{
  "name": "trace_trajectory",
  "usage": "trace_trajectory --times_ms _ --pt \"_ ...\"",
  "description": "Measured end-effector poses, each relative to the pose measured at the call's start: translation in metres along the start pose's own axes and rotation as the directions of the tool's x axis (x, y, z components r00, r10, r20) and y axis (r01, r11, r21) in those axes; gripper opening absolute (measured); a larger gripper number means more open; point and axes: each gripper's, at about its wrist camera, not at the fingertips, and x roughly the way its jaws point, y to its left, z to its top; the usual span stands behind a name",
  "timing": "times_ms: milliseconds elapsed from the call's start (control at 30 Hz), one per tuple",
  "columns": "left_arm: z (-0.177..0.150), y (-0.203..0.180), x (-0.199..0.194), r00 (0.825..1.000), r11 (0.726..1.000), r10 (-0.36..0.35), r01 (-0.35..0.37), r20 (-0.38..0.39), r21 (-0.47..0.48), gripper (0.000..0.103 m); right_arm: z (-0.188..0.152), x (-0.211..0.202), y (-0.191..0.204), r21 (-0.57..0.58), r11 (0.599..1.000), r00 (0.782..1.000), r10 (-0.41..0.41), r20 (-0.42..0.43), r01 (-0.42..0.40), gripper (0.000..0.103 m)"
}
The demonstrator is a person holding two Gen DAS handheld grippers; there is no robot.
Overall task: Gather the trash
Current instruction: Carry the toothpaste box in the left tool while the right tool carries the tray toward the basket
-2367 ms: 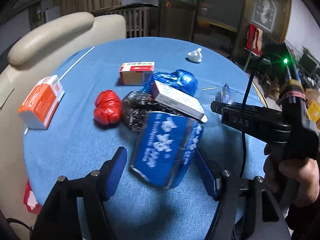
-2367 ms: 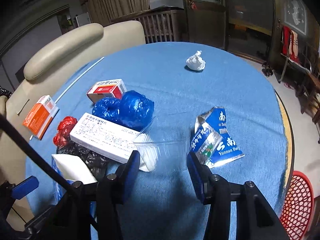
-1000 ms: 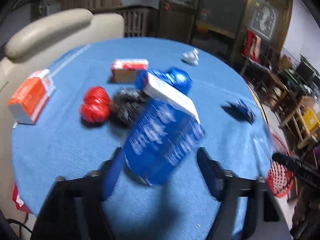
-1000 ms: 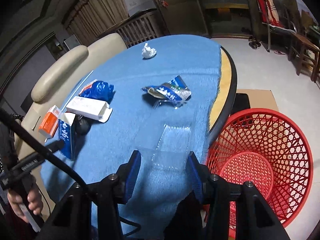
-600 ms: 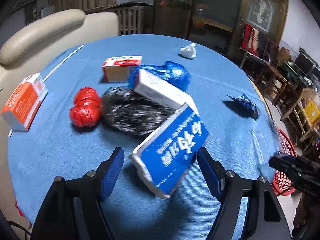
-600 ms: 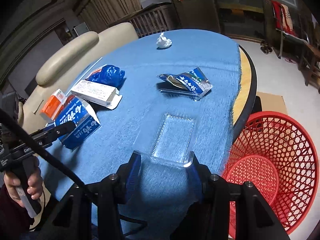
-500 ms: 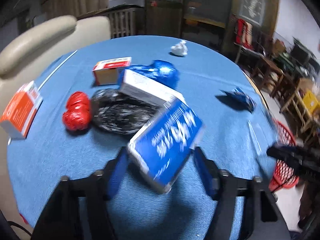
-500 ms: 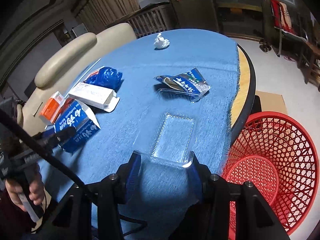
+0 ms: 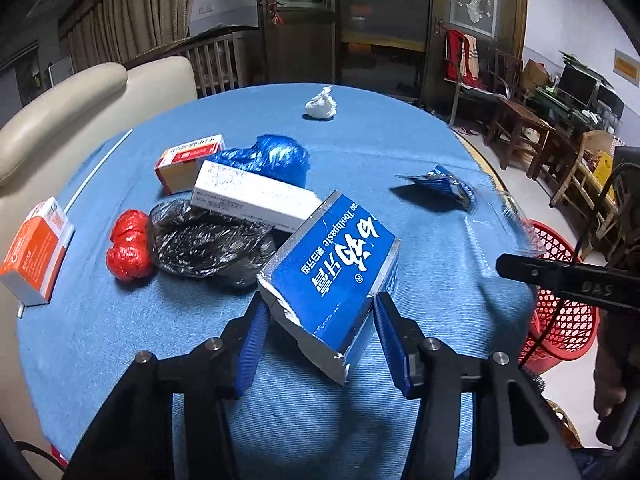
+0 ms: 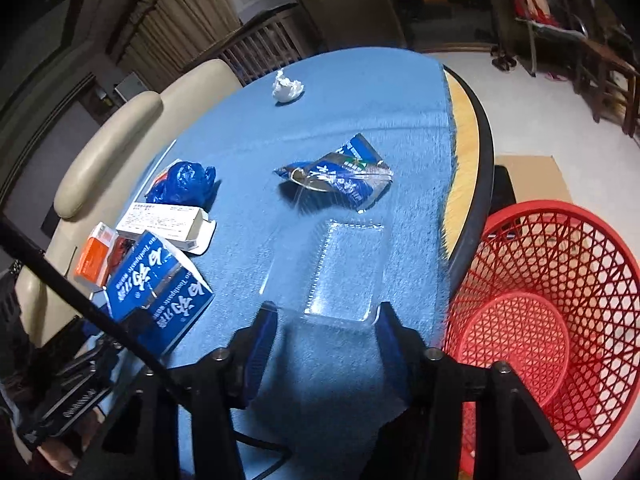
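A blue toothpaste box (image 9: 336, 268) sits tilted between the blue pads of my left gripper (image 9: 318, 312). Both pads touch its sides and the jaws are closing on it. In the right wrist view the same box (image 10: 160, 284) is at the lower left. My right gripper (image 10: 326, 316) has its jaws closing on a clear plastic tray (image 10: 344, 272), held by its near end over the table's edge. A red mesh basket (image 10: 552, 312) stands on the floor just right of that gripper. In the left wrist view the tray (image 9: 500, 224) is a faint blur.
On the blue tablecloth (image 9: 120, 320) lie a white box (image 9: 252, 196), black bag (image 9: 200, 240), red bag (image 9: 128, 246), blue bag (image 9: 272, 158), red-white box (image 9: 188, 160), orange box (image 9: 36, 248), crumpled paper (image 9: 320, 106) and a blue foil wrapper (image 10: 340, 176). A cream chair (image 9: 60, 104) stands behind.
My left gripper's jaws have narrowed onto the toothpaste box, which has turned and tipped up. The right gripper has stayed by the basket with the clear tray, its jaws slightly narrower.
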Motion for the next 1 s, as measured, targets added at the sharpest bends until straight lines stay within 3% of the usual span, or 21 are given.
trace_trajectory --times_ms 67,233,333,400,433,467,533,633,800,900,933,967,1000 --pt "0.002 -0.006 -0.002 1.0 1.0 -0.001 0.0 0.005 0.012 0.055 -0.002 0.0 0.0 -0.024 1.0 1.0 -0.019 0.002 0.019 0.029" --pt "0.008 -0.025 -0.006 1.0 0.998 0.003 -0.004 0.024 0.061 0.055 -0.007 -0.007 -0.009 -0.029 0.999 1.0 -0.023 0.01 0.023 0.028" --pt "0.01 -0.028 -0.007 1.0 0.998 0.0 -0.002 0.026 0.064 0.055 -0.007 -0.013 -0.017 0.011 0.998 0.998 0.062 -0.012 -0.062 0.03" --pt "0.012 -0.025 -0.006 1.0 0.999 0.004 -0.006 0.025 0.053 0.055 -0.006 -0.018 -0.023 0.05 0.993 0.994 0.104 -0.022 -0.103 0.044" --pt "0.013 -0.024 -0.007 1.0 0.999 0.005 -0.006 0.025 0.043 0.055 -0.006 -0.02 -0.027 0.073 0.99 0.992 0.125 -0.021 -0.123 0.07" --pt "0.014 -0.022 -0.007 1.0 0.999 0.007 -0.008 0.027 0.037 0.055 -0.005 -0.023 -0.029 0.096 0.985 0.989 0.145 -0.009 -0.143 0.08" --pt "0.015 -0.02 -0.009 0.999 1.0 0.011 -0.012 0.033 0.029 0.055 -0.002 -0.031 -0.035 0.139 0.973 0.983 0.182 0.028 -0.184 0.08" --pt "0.016 -0.02 -0.012 0.999 1.0 0.008 -0.009 0.039 0.019 0.055 0.012 -0.034 -0.031 0.151 0.971 0.983 0.181 0.024 -0.183 0.08" --pt "0.016 -0.02 -0.017 0.998 1.0 0.013 -0.014 0.055 0.02 0.055 0.038 -0.02 -0.014 0.179 0.977 0.993 0.12 -0.004 -0.117 0.08" --pt "0.016 -0.017 -0.02 0.998 1.0 0.014 -0.015 0.058 0.013 0.055 0.047 -0.001 0.001 0.177 0.984 0.999 0.003 -0.041 0.004 0.078" --pt "0.016 -0.016 -0.022 0.998 1.0 0.013 -0.013 0.061 0.009 0.055 0.048 0.008 0.006 0.161 0.984 0.996 -0.069 -0.053 0.077 0.076" --pt "0.016 -0.015 -0.023 0.998 1.0 0.012 -0.012 0.063 0.007 0.055 0.049 0.014 0.008 0.14 0.983 0.992 -0.113 -0.062 0.121 0.065" --pt "0.017 -0.015 -0.024 0.998 1.0 0.011 -0.012 0.067 0.007 0.055 0.049 0.019 0.01 0.109 0.985 0.991 -0.126 -0.054 0.131 0.063"
